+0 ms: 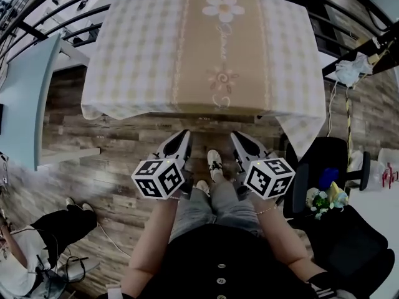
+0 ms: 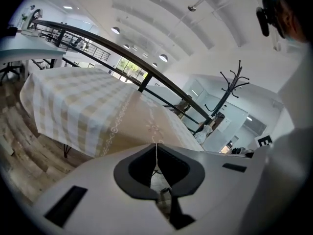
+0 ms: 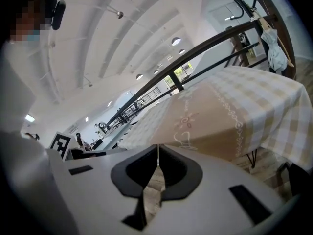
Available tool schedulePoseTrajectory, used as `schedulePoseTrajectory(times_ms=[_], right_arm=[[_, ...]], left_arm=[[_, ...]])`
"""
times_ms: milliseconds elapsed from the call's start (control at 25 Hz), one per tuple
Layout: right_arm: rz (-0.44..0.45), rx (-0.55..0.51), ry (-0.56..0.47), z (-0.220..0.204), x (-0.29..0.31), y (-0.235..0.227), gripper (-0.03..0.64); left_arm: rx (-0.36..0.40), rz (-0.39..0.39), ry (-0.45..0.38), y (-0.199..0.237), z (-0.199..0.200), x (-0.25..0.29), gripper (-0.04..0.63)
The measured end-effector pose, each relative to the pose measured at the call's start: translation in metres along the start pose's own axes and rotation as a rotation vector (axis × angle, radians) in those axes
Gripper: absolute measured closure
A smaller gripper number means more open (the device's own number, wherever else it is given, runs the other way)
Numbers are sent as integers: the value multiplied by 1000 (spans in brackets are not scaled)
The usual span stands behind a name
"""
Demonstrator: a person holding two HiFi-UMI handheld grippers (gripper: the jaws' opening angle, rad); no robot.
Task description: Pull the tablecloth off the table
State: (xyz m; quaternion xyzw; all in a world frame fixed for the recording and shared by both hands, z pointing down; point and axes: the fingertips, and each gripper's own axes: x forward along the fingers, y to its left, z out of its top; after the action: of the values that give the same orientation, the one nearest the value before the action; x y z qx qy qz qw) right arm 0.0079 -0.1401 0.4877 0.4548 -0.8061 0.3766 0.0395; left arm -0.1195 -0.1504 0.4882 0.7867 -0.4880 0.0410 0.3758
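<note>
Fingers of the left gripper pressed together tip to tip, with nothing between. Same for the right gripper: closed and empty. Both held low above the wooden floor, side by side in front of the knees, pointing toward the near hem of the tablecloth but well short of it, touching nothing. Probably kept so because no grab is begun yet; must open first to take the hem.

Tablecloth spread flat over the table, checked at left and right, with a beige flowered band down the middle. Near edge hanging down, near right corner drooping lower than the rest. Probably best taken at the near edge, one gripper on each side of the band, so as to slide evenly.

Tabletop fully hidden under the cloth; only thin dark legs visible in the gripper views. Far edge of the cloth cut off at the top of the head view. Hands hidden behind the marker cubes. Black chair at the right only partly seen, near the drooping corner.
</note>
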Motion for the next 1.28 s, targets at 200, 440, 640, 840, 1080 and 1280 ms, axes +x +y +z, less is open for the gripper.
schedulePoseTrajectory(times_ms=[200, 440, 640, 840, 1080, 1280], right_arm=[[9, 52, 37, 1, 22, -22, 586], [-1, 128, 17, 6, 40, -45, 586], [-20, 246, 5, 0, 48, -67, 493], [-35, 387, -21, -2, 58, -84, 423], [-69, 518, -82, 9, 72, -105, 369], [-68, 691, -167, 16, 76, -114, 365]], left_arm=[[-71, 31, 12, 20, 0, 27, 577], [-146, 0, 49, 31, -4, 56, 575], [-180, 23, 69, 45, -7, 71, 575], [-237, 43, 50, 58, -5, 82, 485], [-356, 107, -29, 78, 4, 97, 319], [-464, 132, -83, 89, 10, 108, 298]])
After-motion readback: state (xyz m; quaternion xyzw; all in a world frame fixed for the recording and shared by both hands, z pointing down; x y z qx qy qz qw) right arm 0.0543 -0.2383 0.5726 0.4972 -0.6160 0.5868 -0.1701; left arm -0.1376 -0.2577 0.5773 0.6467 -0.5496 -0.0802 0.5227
